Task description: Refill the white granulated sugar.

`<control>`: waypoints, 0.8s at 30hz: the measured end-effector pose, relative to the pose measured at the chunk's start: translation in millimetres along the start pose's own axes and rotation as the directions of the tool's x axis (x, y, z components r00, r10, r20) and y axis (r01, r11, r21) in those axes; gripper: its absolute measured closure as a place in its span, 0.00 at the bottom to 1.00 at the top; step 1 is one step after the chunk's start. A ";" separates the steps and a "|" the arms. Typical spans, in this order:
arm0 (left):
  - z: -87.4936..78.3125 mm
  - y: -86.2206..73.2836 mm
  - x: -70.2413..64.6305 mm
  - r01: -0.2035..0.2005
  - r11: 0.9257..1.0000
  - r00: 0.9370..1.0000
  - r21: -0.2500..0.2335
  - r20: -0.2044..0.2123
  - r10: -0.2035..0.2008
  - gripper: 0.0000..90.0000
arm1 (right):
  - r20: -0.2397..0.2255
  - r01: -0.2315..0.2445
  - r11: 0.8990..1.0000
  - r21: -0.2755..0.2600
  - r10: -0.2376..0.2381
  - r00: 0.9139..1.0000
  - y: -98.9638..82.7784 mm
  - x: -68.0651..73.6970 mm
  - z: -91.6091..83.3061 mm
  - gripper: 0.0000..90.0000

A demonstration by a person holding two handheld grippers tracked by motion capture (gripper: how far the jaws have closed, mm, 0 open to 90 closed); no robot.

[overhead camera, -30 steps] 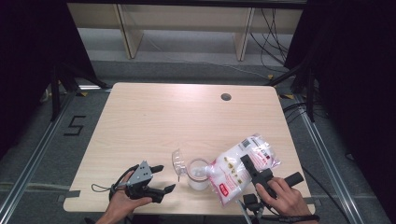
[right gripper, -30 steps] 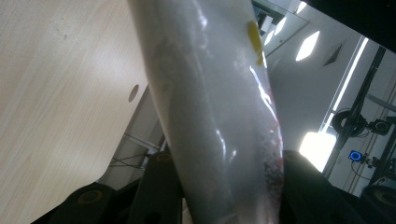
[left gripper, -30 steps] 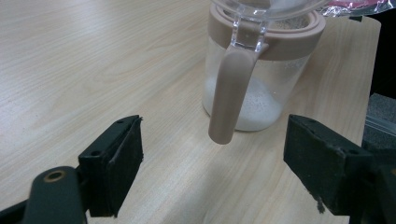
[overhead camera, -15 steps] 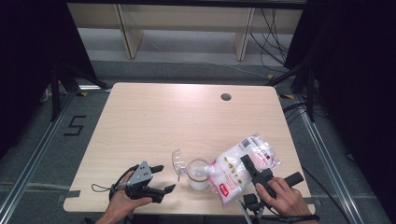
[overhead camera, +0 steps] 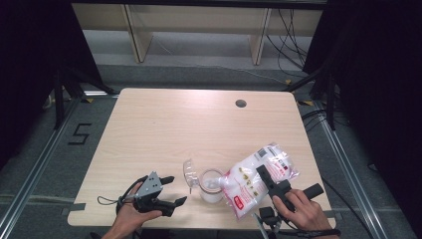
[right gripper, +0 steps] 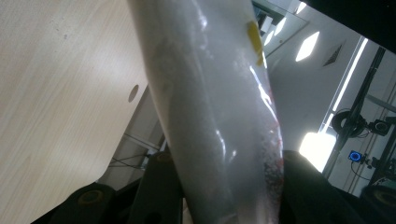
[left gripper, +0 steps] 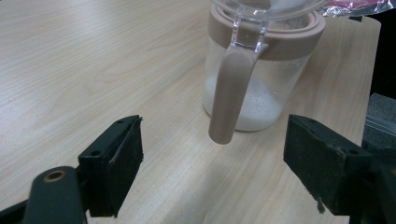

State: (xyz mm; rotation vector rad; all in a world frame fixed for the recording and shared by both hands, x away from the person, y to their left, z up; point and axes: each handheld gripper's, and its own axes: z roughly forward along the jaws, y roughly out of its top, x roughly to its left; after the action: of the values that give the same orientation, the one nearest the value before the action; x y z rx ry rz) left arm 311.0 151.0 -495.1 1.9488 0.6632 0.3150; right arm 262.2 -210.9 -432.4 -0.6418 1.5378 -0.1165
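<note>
A clear jar (overhead camera: 211, 185) with a pinkish rim and a hinged clear lid (overhead camera: 189, 173) flipped open stands near the table's front edge, white powder in its bottom. In the left gripper view the jar (left gripper: 261, 70) shows its pink latch hanging down. My right gripper (overhead camera: 271, 180) is shut on a clear plastic bag of white powder (overhead camera: 249, 184), tilted with its lower end over the jar's mouth. The bag (right gripper: 215, 107) rises between the right jaws. My left gripper (overhead camera: 171, 191) lies open on the table, left of the jar, jaws pointing at it, nothing between them.
The wooden table (overhead camera: 174, 129) has a round cable hole (overhead camera: 241, 103) at the back right. Shelving legs and cables stand on the floor beyond the far edge. A floor marking "5" (overhead camera: 79, 134) lies to the left.
</note>
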 end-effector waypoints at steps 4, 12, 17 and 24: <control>0.1 0.2 0.6 -0.011 1.000 1.000 0.000 0.004 0.011 0.22 | 0.002 -0.001 1.000 0.000 0.001 1.000 0.1 -0.1 -0.1 0.80; 0.0 0.3 0.7 -0.012 1.000 1.000 0.000 0.003 0.012 0.22 | 0.002 -0.001 1.000 0.000 0.001 1.000 0.1 -0.1 -0.1 0.80; 0.0 0.3 0.7 -0.012 1.000 1.000 0.000 0.003 0.012 0.22 | 0.001 -0.001 1.000 0.000 0.001 1.000 0.1 -0.2 0.0 0.80; -0.2 0.3 1.0 -0.012 1.000 1.000 0.001 0.006 0.012 0.22 | 0.002 -0.001 1.000 0.000 0.001 1.000 0.1 -0.1 0.0 0.80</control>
State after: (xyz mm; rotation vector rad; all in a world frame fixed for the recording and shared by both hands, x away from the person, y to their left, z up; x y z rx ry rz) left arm 311.8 151.6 -494.8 1.9541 0.6487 0.3164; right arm 262.1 -210.7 -432.3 -0.6410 1.5360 -0.1146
